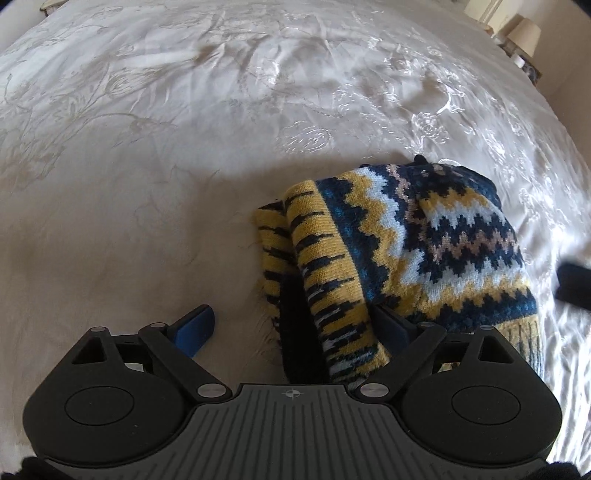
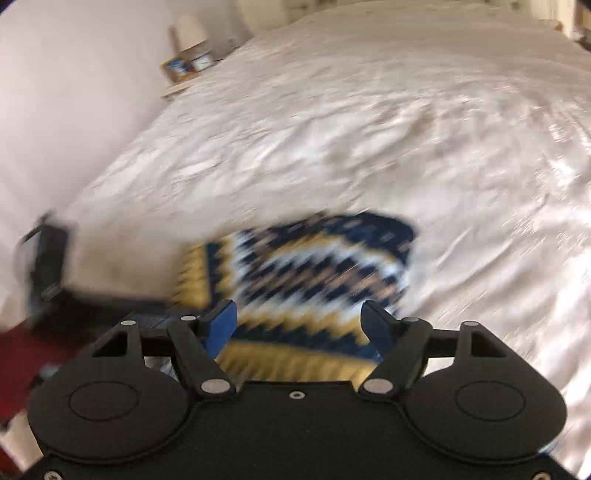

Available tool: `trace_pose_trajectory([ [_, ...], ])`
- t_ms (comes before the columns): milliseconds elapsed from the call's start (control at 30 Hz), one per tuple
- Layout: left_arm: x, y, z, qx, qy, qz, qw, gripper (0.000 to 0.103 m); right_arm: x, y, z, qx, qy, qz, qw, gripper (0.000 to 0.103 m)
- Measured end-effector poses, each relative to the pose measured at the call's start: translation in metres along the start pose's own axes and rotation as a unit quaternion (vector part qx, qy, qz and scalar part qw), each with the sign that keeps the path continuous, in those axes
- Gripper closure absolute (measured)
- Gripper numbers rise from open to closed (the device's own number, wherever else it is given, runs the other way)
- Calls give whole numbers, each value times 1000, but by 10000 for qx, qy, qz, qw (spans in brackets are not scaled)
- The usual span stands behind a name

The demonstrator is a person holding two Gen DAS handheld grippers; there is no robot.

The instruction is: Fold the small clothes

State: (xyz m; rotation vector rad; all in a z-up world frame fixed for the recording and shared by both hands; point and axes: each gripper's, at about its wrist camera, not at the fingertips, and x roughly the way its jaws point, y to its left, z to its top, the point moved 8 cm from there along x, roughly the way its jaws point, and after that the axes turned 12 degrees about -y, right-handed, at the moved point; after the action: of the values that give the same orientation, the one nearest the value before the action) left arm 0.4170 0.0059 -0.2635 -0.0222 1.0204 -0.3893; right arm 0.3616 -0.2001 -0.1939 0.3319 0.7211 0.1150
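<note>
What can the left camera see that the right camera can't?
Only the left camera shows the lamp at the far right corner, and the sweater's zigzag stitches sharp and clear, with its folded edge lying between the open left tongs.

Only the right camera shows the picture frames beside the bed and the red floor. Its picture is blurry.

Both show the patterned sweater lying on the white bedspread, with open tongs not squeezing anything; the right tongs sit near the sweater's yellow hem.

Soft daylight, sheen glare on the bedspread (image 1: pixel 424 110), fisheye-curved edges, right wrist view heavily motion-blurred
</note>
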Motion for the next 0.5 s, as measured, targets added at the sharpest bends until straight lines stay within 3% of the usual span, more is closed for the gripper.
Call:
trace_pose_trajectory([
  [233,-6,6,-6,-142,5,4,9999,9,57,-9,8,-81,61,-110,9999,25],
  [367,-6,5,-6,-100,45,65,9999,9,86,19,-19,-445,554,118,9974,15],
  [500,-6,7,-7,-75,-5,127,9999,2,90,39,-34,-674,622,202,9956,4],
])
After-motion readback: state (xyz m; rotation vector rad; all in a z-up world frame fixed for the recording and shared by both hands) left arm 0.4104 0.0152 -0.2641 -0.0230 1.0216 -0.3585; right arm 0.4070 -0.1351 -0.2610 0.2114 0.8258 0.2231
